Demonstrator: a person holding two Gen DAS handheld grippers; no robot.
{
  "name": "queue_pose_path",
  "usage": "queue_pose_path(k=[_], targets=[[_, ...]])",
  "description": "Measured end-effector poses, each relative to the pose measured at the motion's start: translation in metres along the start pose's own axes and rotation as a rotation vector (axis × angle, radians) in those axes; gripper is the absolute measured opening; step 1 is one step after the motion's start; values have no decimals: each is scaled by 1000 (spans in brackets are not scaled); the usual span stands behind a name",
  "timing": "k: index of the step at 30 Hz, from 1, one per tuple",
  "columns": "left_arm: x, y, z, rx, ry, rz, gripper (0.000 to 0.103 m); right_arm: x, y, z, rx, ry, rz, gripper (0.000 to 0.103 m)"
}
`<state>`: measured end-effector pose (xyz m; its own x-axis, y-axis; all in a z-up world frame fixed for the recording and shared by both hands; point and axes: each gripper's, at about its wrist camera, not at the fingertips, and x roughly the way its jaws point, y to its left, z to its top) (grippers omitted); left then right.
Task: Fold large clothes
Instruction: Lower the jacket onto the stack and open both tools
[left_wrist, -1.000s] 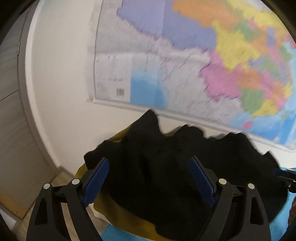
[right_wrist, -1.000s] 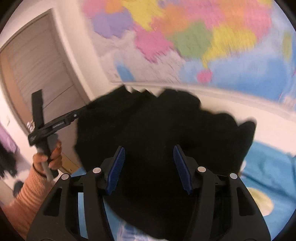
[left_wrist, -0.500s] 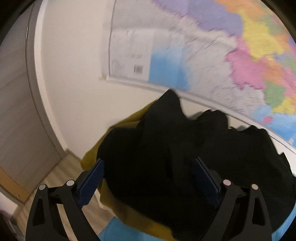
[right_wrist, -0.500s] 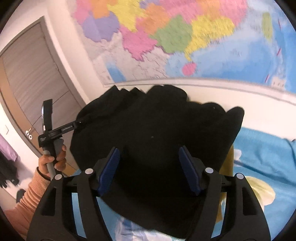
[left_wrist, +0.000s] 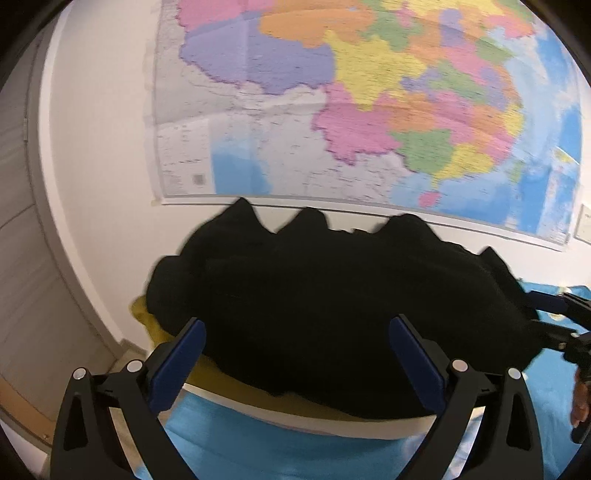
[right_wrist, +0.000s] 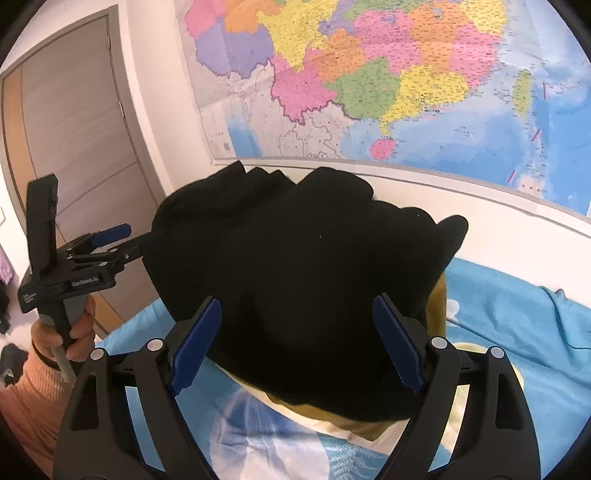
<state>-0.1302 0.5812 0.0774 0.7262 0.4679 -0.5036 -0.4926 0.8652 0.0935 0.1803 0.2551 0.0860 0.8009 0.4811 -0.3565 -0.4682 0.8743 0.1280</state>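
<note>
**Currently: black garment bunched ahead of both open grippers**

Left wrist view: the left gripper (left_wrist: 295, 354) has its blue-padded fingers (left_wrist: 177, 358) spread wide apart, gripping nothing. The black garment (left_wrist: 332, 306) lies crumpled just beyond and between the fingertips, filling the gap. It rests on a yellow cloth (left_wrist: 155, 325), which lies over the blue bedsheet (left_wrist: 258, 443). At the frame's right edge, the right gripper (left_wrist: 554, 321) meets the garment's far side.

Right wrist view: the right gripper (right_wrist: 295, 343) likewise has its fingers apart, with the black garment (right_wrist: 295, 277) heaped directly ahead between them. The left gripper (right_wrist: 122, 243) touches the garment's left edge; contact or grip there cannot be told. The left hand (right_wrist: 74, 328) holds its handle. A wall map (right_wrist: 369, 74) hangs behind; a grey door (right_wrist: 74, 129) stands at left.
</note>
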Motion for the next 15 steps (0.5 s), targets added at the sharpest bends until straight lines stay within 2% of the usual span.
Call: queue_pose_path(k=[4,7,9,15], targets=[[10,-13,-4,14,26,-22,96,5,-2,-5,-9,19,-16,83],[27,-21,-10,24,70,-25,96,25,-4,-11,-49,79,-66,84],[39,-22,-15,16,107,-27,96,33,-4,-15,-47,101,-70,85],[34,-28,-19,-8,116,4,96,17,0,-15,-20,53,-58,89]])
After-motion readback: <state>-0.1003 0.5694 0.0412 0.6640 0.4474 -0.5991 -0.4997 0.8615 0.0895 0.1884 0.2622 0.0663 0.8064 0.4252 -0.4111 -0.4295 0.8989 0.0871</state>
